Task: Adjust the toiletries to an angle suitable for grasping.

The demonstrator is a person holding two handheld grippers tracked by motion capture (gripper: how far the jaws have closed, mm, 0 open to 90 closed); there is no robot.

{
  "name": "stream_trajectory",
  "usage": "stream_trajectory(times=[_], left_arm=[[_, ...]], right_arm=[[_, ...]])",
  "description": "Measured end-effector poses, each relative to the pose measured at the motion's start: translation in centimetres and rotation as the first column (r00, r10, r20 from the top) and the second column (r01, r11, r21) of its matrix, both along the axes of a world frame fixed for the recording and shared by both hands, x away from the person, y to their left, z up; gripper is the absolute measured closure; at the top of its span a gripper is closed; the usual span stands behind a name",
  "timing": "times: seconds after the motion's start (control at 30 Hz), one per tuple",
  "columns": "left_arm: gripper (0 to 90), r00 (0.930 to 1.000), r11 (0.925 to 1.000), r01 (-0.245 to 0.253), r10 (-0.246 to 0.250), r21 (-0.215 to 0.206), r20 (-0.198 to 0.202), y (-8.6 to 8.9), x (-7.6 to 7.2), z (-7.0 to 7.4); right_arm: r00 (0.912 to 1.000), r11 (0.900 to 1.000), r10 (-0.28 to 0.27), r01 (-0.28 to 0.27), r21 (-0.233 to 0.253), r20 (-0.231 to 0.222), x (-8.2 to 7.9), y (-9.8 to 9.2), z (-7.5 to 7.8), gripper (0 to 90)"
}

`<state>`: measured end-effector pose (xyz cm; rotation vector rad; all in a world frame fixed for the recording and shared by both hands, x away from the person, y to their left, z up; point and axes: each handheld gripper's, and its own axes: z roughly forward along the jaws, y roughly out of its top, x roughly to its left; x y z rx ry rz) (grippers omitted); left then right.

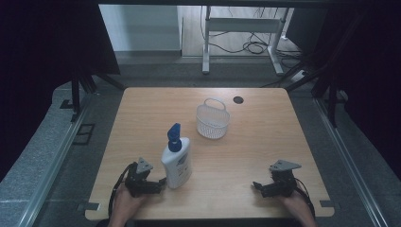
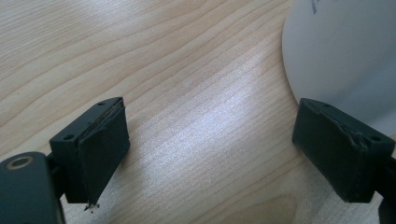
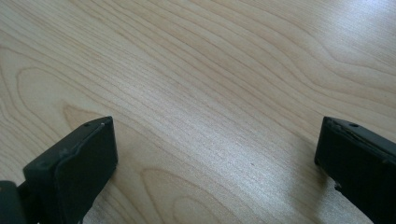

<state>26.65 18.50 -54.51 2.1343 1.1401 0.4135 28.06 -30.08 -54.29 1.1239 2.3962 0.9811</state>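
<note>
Left tool [image 1: 160, 182], jaws apart, just beside the bottle [image 1: 177, 163].

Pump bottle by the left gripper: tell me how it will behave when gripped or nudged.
The pump bottle stands tall on a narrow base, so a push up high would probably tip it. Its smooth white plastic wall looks slippery and may flex a little under the pads. The blue pump head sticks out and could catch. The left gripper is open, right beside it.

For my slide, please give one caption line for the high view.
Left hand-held gripper beside white plastic pump bottle; white mesh basket stands farther back.
</note>
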Motion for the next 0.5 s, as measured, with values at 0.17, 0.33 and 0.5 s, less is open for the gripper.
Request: stream_trajectory(times=[0.17, 0.33, 0.5], left_arm=[[10.2, 1.0, 1.0, 0.009, -0.009, -0.001, 0.0, 0.05, 0.08, 0.0], [10.2, 0.9999, 0.9999, 0.016, -0.016, 0.001, -0.001, 0.08, 0.19, 0.01], [10.2, 0.9999, 0.9999, 0.016, -0.016, -0.001, 0.0, 0.08, 0.21, 0.0]], right_arm=[[1.0, 1.0, 0.001, -0.001, -0.002, 0.001, 0.0, -0.01, 0.0, 0.0], [1.0, 1.0, 0.0, 0.0, 0.0, 0.0, 0.0, 0.01, -0.01, 0.0], [1.0, 1.0, 0.0, 0.0, 0.0, 0.0, 0.0, 0.02, -0.01, 0.0]])
